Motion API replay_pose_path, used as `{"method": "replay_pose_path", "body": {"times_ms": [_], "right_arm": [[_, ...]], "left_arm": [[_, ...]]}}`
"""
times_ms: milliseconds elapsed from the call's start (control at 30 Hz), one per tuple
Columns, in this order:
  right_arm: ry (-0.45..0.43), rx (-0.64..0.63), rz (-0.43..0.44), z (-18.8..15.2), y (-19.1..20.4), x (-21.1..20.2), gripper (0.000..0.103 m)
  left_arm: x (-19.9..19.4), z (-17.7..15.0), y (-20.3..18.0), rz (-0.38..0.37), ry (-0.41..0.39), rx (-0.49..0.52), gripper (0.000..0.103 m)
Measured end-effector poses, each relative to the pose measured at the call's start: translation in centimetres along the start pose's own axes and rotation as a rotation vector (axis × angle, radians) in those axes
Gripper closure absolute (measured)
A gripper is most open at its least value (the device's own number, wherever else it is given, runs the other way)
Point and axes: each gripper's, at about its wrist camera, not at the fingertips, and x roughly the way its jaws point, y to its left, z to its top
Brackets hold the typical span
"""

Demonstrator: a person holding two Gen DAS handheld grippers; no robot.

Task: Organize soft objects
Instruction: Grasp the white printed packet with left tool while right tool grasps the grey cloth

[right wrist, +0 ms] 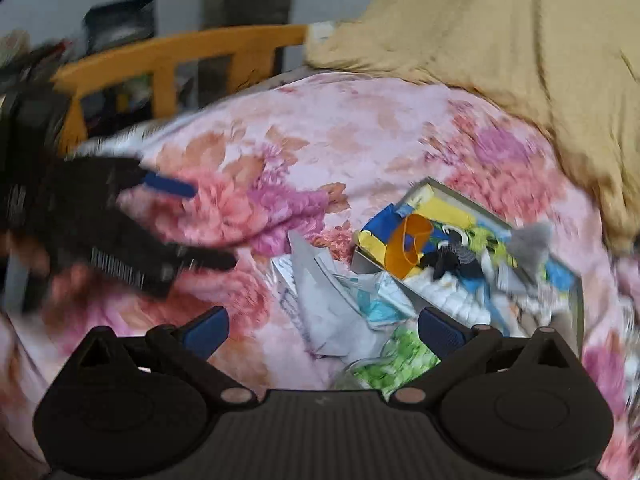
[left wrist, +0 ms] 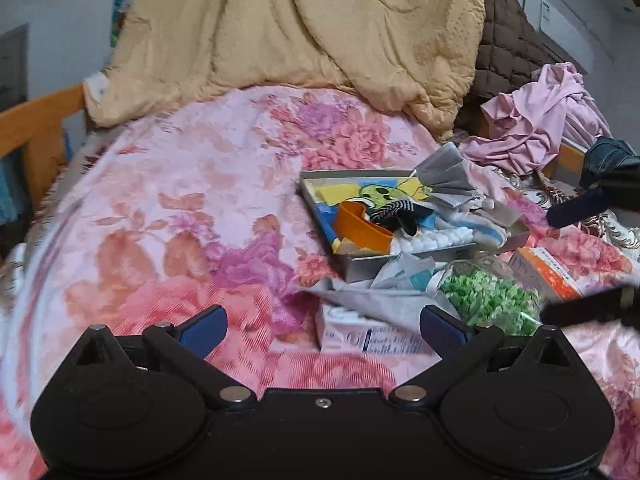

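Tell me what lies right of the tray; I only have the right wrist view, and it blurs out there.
Observer: A heap of pink clothing lies beyond the tray, against a brown quilted cover.
Operator: Anything beside the jar of green bits?
Observer: An orange box sits just right of the jar.
Operator: Any other soft items out there?
Observer: A dark denim piece lies at the far right, past the pink clothing.

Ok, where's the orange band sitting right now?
The orange band lies in the shallow tray on the floral bedspread, right of centre in the left wrist view, beside the black-and-white striped piece.
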Motion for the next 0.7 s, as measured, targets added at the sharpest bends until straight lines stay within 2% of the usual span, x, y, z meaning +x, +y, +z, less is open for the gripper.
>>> {"method": "replay_pose_path", "body": {"times_ms": [200, 333, 467, 567, 700], "right_arm": [[0.038, 0.012, 0.083, -1.6, -1.8, 3.7, 0.001], [0.033, 0.024, 0.157, -2.2, -3.4, 5.2, 0.001], [0.030, 0.007, 0.186, -2.5, -4.0, 5.8, 0.004], [0.041, 0.000, 0.189, -2.2, -4.1, 6.5, 0.004], [0.052, 0.042, 0.202, -1.8, -4.0, 7.2, 0.009]], "left_arm": [[4.8, 3.1, 1.1, -0.093, 0.037, 0.012, 0.001], [8.0, 5.0, 0.0, -0.178, 0.086, 0.080, 0.001], [10.8, 5.8, -1.2, -0.258, 0.146, 0.114, 0.001], [12.8, 5.7, -1.4, -0.266, 0.192, 0.098, 0.001], [15.8, 5.7, -1.1, -0.299, 0.302, 0.020, 0.003]]}}
